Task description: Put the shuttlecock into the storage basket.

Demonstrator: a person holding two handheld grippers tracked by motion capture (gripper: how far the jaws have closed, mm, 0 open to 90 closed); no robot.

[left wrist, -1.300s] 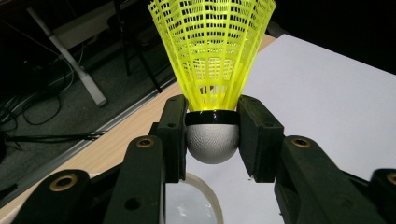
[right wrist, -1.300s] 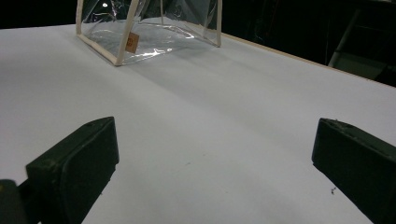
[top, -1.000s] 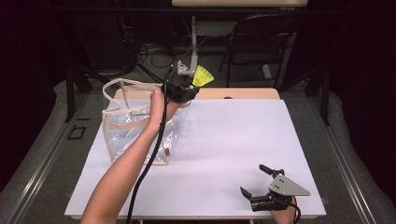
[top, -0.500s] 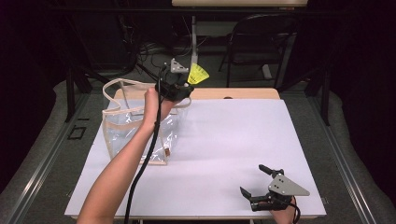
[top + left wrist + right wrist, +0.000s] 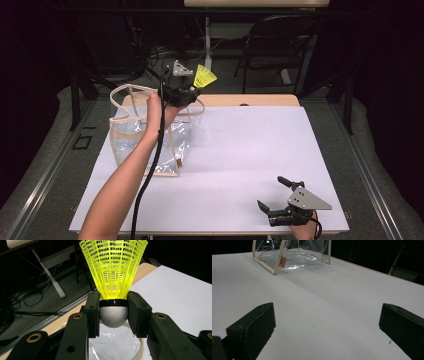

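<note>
Since the earlier frame, the left tongs [image 5: 192, 89] have been carried up and toward the far edge of the bench [image 5: 260, 150]; the right tongs [image 5: 280, 197] have not shifted. Nearest, at the front right corner of the white bench, the right tongs are rested with jaws spread and nothing between them. Farther off, at the left, a clear plastic tote bag with beige trim [image 5: 145, 145] is stood upright on the bench. Above its far rim, the yellow plastic shuttlecock with a grey rounded head [image 5: 113, 277] is pinched at the head by the left tongs, skirt pointed away from them.
</note>
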